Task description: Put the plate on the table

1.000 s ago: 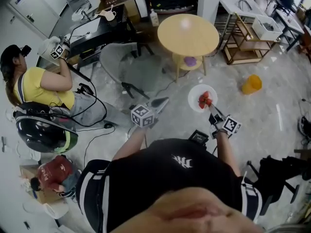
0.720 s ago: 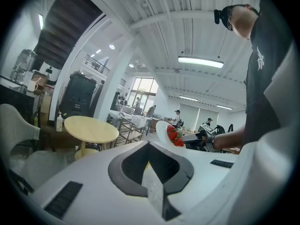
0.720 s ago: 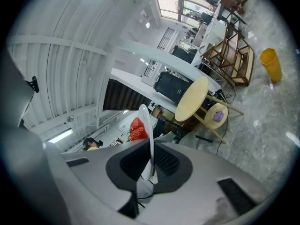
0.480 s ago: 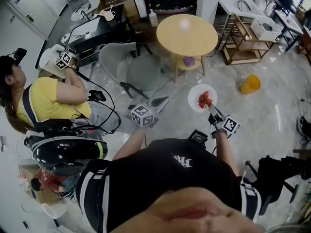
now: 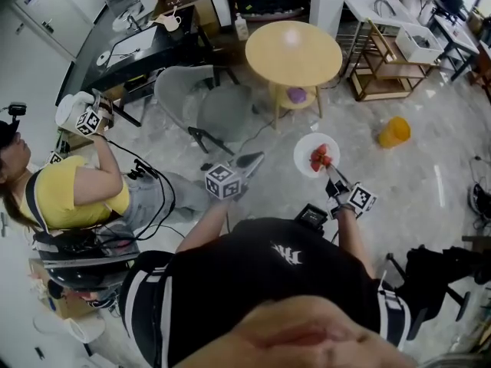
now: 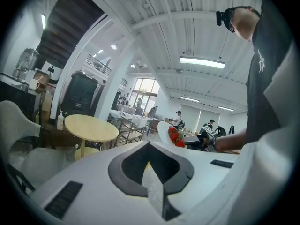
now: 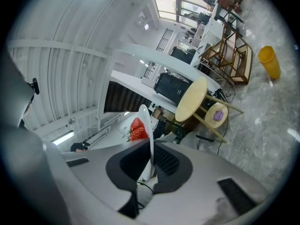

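1. Round wooden table (image 5: 293, 52): we see nothing of ours on its top.
2. White plate (image 5: 304, 146): in the air, near the table's front edge.
3. Our right gripper (image 5: 331, 173) clamps the plate's rim; our left gripper (image 5: 255, 159) is closed and empty.
4. Strawberries (image 5: 320, 157) lie on the plate.

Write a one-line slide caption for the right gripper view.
Right claw shut on the rim of a white plate of strawberries, round wooden table ahead.
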Demonstrator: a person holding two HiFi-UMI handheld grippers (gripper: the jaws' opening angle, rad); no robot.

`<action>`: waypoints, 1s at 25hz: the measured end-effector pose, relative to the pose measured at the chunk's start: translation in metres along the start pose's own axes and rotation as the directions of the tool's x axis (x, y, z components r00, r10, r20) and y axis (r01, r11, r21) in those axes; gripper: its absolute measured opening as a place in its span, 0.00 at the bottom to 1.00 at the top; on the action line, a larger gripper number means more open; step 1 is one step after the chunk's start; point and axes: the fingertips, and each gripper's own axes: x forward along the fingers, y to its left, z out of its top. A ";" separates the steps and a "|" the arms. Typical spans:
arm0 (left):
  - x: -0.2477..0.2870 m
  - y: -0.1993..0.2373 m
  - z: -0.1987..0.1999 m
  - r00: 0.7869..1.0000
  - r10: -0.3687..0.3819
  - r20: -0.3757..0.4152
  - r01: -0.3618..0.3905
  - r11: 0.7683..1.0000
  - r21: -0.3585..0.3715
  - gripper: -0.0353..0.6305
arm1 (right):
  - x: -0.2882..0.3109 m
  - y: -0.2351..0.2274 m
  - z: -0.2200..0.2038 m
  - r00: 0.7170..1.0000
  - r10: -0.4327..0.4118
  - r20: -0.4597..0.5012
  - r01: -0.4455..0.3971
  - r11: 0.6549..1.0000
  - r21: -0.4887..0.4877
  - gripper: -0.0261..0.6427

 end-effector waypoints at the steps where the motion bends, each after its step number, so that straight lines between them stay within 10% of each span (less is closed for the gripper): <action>1: 0.003 -0.002 -0.001 1.000 0.002 0.000 -0.002 1.000 -0.001 0.06 | -0.003 -0.001 0.001 1.000 0.004 0.000 -0.004 1.000 0.010 0.05; 12: 0.044 -0.033 -0.009 0.999 0.035 0.005 -0.035 0.999 -0.010 0.06 | -0.055 -0.047 0.031 0.992 -0.113 -0.056 0.111 0.993 -0.032 0.05; 25: 0.076 0.023 -0.004 0.998 0.063 0.007 -0.062 0.996 -0.062 0.06 | 0.005 -0.067 0.059 0.998 -0.009 -0.067 0.012 0.999 0.048 0.05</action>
